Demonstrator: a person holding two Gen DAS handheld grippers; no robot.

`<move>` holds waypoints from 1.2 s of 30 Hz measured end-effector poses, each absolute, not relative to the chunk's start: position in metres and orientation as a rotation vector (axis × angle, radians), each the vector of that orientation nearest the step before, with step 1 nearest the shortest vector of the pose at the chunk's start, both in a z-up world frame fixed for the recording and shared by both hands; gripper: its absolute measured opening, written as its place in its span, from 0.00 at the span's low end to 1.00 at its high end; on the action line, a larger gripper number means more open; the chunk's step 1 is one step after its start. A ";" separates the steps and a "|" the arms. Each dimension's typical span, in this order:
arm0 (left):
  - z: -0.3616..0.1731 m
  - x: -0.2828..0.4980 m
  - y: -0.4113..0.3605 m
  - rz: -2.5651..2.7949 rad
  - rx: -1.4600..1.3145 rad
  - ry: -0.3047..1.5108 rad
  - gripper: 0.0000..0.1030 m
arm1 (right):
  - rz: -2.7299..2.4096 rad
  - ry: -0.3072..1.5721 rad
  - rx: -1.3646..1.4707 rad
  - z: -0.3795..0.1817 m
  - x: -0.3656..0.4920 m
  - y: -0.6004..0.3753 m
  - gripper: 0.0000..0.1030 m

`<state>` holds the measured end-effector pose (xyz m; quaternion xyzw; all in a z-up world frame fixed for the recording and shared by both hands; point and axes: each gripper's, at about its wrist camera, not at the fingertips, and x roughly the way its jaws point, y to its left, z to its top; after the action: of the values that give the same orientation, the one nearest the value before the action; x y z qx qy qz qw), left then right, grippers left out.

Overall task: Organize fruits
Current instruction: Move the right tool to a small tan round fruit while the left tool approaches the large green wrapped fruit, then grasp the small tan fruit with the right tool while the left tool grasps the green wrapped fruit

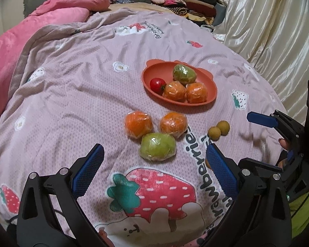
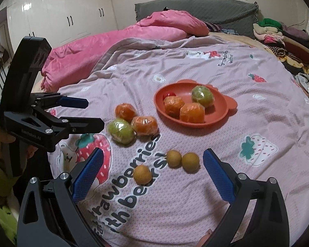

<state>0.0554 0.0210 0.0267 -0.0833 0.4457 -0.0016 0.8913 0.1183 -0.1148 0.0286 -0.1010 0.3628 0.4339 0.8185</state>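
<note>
Fruits are partly sorted: orange plate (image 1: pixel 150 80) on the bed already has 4 pcs – a wrapped green fruit (image 1: pixel 184 74), 2 wrapped oranges (image 1: pixel 174 91) (image 1: pixel 196 93) & a small red tomato (image 1: pixel 157 85). Plate sits mid-bed on the pink strawberry blanket (image 1: pixel 72 94).

Still loose on the blanket, just in front of the plate: 2 more wrapped oranges (image 1: pixel 138 125) (image 1: pixel 173 124) touching a second wrapped green fruit (image 1: pixel 158 146), all 3 bunched together. Off to the right of those, 3 small brown round fruits (longan-like, can't be sure): a pair (image 2: pixel 174 158) (image 2: pixel 190 162) side by side, and a single one (image 2: pixel 142 174) near them.

So roughly 4 of 10 done, 6 left, judging by what lies where.

Left gripper (image 1: pixel 154 164) fingers spread wide, nothing held, hovering w/ the loose green fruit just ahead between them. Right gripper (image 2: pixel 152 171) also wide & empty, w/ the 3 small brown fruits in the gap ahead of its fingers.

Likely next: each side closes on its nearest fruit, then over to the plate – room there looks tight for 6 more
</note>
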 end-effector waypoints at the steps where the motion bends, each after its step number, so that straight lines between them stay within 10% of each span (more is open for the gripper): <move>1: 0.025 0.055 0.021 -0.003 -0.174 0.928 0.90 | 0.924 0.777 -0.220 0.027 0.117 -0.114 0.94; 17: 0.005 0.057 0.017 -0.021 -0.177 0.965 0.90 | 0.929 0.855 -0.233 -0.001 0.109 -0.108 0.92; 25: -0.002 0.061 0.018 -0.023 -0.185 0.969 0.90 | 0.945 0.893 -0.257 -0.017 0.112 -0.099 0.48; 36: -0.012 0.075 0.017 -0.036 -0.212 0.972 0.71 | 0.951 0.872 -0.274 -0.026 0.113 -0.095 0.25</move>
<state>0.0755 0.0172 -0.0117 -0.1018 0.4664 -0.0172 0.8785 0.1134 -0.0951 -0.0259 -0.1272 0.4053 0.4417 0.7903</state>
